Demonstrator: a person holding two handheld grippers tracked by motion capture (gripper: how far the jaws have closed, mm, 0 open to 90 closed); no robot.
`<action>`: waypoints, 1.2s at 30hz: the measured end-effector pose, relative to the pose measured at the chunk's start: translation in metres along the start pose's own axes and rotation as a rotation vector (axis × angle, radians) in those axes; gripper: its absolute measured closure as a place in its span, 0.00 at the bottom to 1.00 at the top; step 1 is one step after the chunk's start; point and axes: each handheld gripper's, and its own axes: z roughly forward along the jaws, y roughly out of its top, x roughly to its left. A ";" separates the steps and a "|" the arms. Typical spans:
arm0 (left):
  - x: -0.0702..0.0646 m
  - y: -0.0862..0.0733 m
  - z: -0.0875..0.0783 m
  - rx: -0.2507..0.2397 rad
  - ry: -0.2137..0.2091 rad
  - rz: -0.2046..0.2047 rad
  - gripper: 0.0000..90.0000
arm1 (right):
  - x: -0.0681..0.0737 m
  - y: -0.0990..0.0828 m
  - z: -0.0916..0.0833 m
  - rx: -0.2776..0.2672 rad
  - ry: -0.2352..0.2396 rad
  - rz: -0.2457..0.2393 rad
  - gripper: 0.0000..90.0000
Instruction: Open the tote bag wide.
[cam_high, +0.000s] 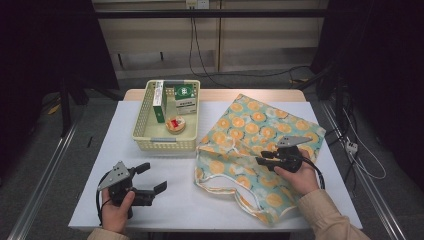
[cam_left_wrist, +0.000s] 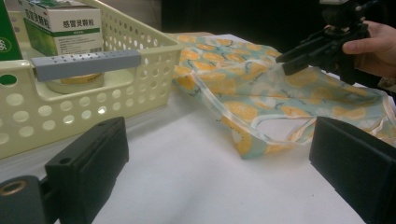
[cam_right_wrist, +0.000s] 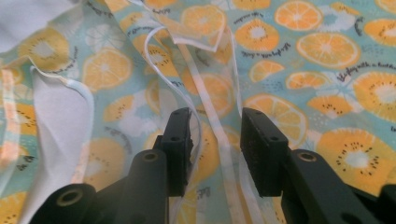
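A fabric bag (cam_high: 255, 145) printed with orange slices on pale teal lies flat on the right half of the white table (cam_high: 115, 150). Its white-trimmed handles (cam_left_wrist: 261, 123) spread toward the table's middle. My right gripper (cam_high: 261, 161) hovers over the bag's left part and points left, held by a hand. In the right gripper view its jaws (cam_right_wrist: 215, 121) stand apart just above the cloth, with a white-trimmed edge running between them, unpressed. My left gripper (cam_high: 152, 177) rests at the front left on bare table, open wide, nothing between its jaws (cam_left_wrist: 219, 140).
A cream perforated basket (cam_high: 141, 120) stands at the back left, holding an upright green box (cam_high: 159, 100), a white and green box (cam_high: 185, 97) and a round tin (cam_high: 175, 124). Its grey handle (cam_left_wrist: 86, 64) faces the left gripper. Dark floor surrounds the table.
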 end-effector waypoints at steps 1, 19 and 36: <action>0.000 0.000 0.000 0.000 -0.001 -0.001 0.05 | 0.001 0.001 -0.001 -0.005 0.005 0.000 0.69; 0.000 0.000 -0.001 -0.003 0.003 -0.006 0.05 | 0.033 0.019 -0.004 -0.031 0.057 -0.092 0.78; 0.001 0.000 -0.001 0.000 -0.002 -0.004 0.05 | 0.035 0.001 0.020 0.064 0.049 -0.117 0.76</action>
